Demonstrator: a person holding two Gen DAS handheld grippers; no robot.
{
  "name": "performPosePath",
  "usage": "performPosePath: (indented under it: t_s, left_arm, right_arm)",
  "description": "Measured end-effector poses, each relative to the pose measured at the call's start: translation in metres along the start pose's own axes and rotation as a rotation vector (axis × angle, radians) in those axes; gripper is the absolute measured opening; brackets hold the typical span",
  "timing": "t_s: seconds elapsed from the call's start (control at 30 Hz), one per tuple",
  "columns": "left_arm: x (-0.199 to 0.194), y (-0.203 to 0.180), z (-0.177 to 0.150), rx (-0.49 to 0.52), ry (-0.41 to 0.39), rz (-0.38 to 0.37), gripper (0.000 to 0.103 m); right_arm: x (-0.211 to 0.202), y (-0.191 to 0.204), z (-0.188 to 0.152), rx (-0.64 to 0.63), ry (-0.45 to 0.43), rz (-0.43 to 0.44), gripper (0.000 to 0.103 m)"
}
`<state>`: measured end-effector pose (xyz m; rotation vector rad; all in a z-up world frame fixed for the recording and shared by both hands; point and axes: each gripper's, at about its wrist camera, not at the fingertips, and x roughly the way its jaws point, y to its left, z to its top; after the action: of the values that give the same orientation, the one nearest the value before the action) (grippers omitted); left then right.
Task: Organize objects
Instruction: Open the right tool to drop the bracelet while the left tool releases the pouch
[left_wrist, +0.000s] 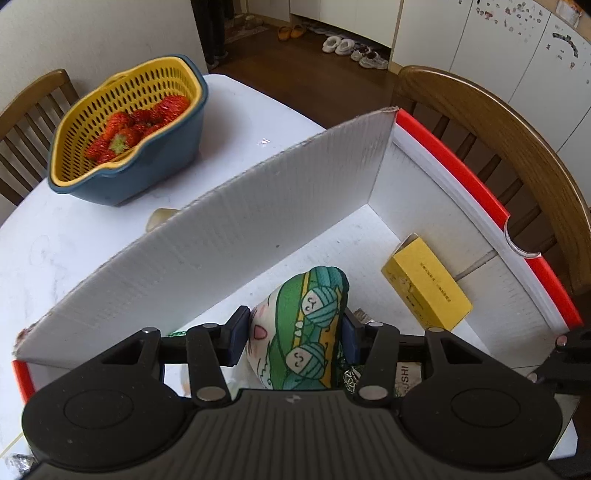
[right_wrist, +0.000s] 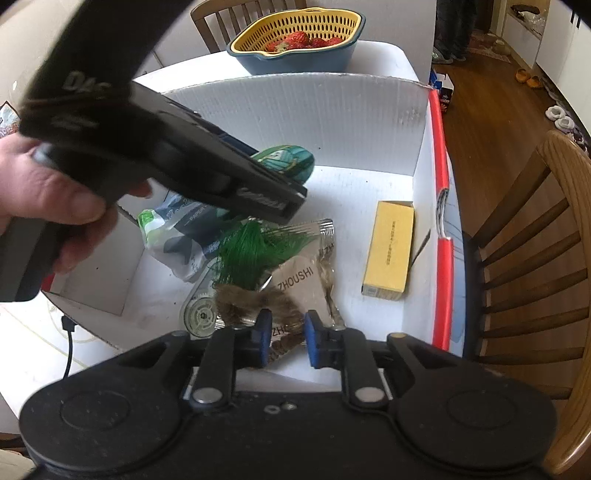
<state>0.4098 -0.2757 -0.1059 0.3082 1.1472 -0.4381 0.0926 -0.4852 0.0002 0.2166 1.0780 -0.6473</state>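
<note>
White corrugated cardboard fills the left wrist view: the box (left_wrist: 258, 206) has a tall flap on the left and a red-edged wall on the right. The left gripper (left_wrist: 293, 339) is partly closed, its pads pressing both sides of a soft green pouch (left_wrist: 310, 325) printed with yarn balls, held low over the box floor. This looks like the placing step; next the jaws need to part and the gripper lift straight up. Open floor lies ahead, with a yellow carton (left_wrist: 424, 284) near the right wall. A strainer of strawberries (left_wrist: 129, 129) stands outside on the table (left_wrist: 55, 251).

From the right wrist, the right gripper (right_wrist: 287, 338) stands slightly open above a silvery packet (right_wrist: 303, 280) and a brown tuft; nothing is pinched. A green tassel (right_wrist: 251, 251), a tissue pack (right_wrist: 177, 229) and a tape dispenser (right_wrist: 201, 314) crowd the near left, so free room is the middle and far floor. The other gripper crosses overhead, leaving little room to lift there.
</note>
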Motion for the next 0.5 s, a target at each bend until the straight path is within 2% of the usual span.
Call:
performPosePath:
  t_s: [0.2, 0.3, 0.33, 0.37, 0.5]
  left_arm:
    - [0.006, -0.003, -0.001, -0.006, 0.020, -0.019, 0.052]
    - [0.005, -0.003, -0.004, -0.021, 0.021, -0.014, 0.060]
    - [0.002, -0.002, -0.006, -0.027, 0.014, -0.015, 0.067]
    - [0.000, -0.001, -0.007, -0.034, 0.004, -0.015, 0.069]
    - [-0.013, 0.003, -0.011, -0.060, -0.019, -0.030, 0.069]
  right_arm:
    - [-0.008, -0.002, -0.004, 0.021, -0.009, 0.015, 0.023]
    - [-0.011, -0.003, -0.006, 0.027, -0.012, 0.013, 0.025]
    - [-0.012, -0.003, -0.006, 0.029, -0.015, 0.014, 0.025]
    - [-0.013, -0.004, -0.007, 0.030, -0.018, 0.014, 0.026]
    - [-0.016, -0.002, -0.008, 0.027, -0.028, 0.007, 0.029]
